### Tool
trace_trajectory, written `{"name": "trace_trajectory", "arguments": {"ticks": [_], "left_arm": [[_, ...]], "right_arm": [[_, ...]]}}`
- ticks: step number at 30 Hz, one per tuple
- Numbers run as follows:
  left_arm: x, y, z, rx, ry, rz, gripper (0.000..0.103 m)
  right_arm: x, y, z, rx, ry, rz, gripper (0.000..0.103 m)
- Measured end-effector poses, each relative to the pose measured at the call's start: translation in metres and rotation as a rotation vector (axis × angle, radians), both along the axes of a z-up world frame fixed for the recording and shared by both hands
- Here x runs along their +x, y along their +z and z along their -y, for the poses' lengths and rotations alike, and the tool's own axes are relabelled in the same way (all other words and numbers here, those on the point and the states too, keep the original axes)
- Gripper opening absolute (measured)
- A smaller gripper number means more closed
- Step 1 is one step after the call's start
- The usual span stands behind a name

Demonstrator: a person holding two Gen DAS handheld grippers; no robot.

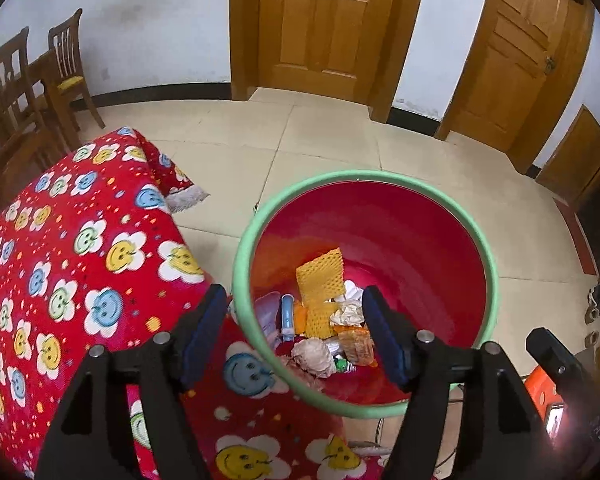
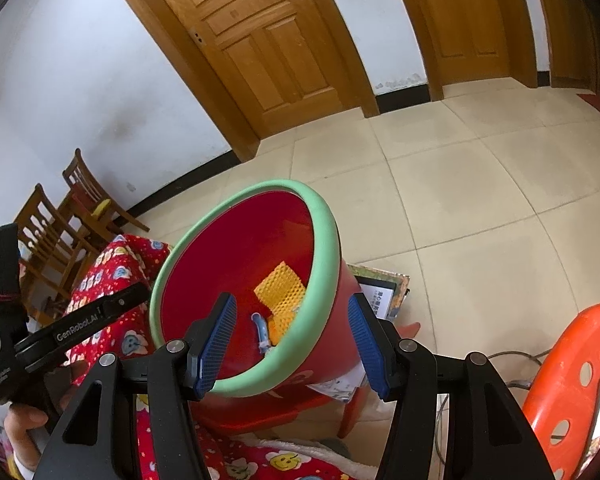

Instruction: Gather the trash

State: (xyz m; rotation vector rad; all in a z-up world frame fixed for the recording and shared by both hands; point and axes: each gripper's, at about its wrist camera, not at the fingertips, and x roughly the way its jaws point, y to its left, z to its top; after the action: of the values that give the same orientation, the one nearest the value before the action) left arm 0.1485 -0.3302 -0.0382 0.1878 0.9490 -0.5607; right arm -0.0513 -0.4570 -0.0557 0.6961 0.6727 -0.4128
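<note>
A red trash bin with a green rim (image 1: 240, 264) stands beside a table covered in a red smiley-flower cloth (image 1: 80, 260). Inside lie a yellow foam net (image 1: 320, 276), a blue tube (image 1: 287, 316), white crumpled tissue (image 1: 350, 308), an orange wrapper (image 1: 356, 346) and a pinkish paper ball (image 1: 314, 354). My left gripper (image 1: 293, 294) hangs open above the bin's near side, with nothing between its blue pads. My right gripper (image 2: 292, 300) is open too, held back from the bin (image 2: 324, 240), whose near rim shows between its fingers. The net (image 2: 282, 288) and tube (image 2: 260, 330) appear there as well.
The bin rests on a red plastic stool (image 2: 260, 412). An orange perforated stool (image 2: 572, 360) stands at the right, a booklet (image 2: 384, 292) lies behind the bin. Wooden chairs (image 1: 64, 68) stand at the far left wall, wooden doors (image 1: 324, 24) beyond the tiled floor. A hand (image 2: 20, 420) holds the left gripper's handle.
</note>
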Motion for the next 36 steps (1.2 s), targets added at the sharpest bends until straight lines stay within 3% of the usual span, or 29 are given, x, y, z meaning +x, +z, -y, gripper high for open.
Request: {"name": "trace_trajectory", "arguments": {"ticks": [14,31,36], "left_arm": [[-0.014,0.029,-0.055,-0.043,0.097,0.029,0.075],[-0.056,0.061,-0.141,-0.076,0.213,0.087,0.078],[-0.071,0.07,-0.166,-0.082,0.249,0.108,0.078]], "right_arm": [[0.0,0.019,-0.025,-0.027,0.056,0.039,0.059],[-0.005,0.052,-0.089,-0.092,0.19,0.095,0.06],[-0.007,0.062,-0.112,-0.123,0.233,0.115,0.069]]}}
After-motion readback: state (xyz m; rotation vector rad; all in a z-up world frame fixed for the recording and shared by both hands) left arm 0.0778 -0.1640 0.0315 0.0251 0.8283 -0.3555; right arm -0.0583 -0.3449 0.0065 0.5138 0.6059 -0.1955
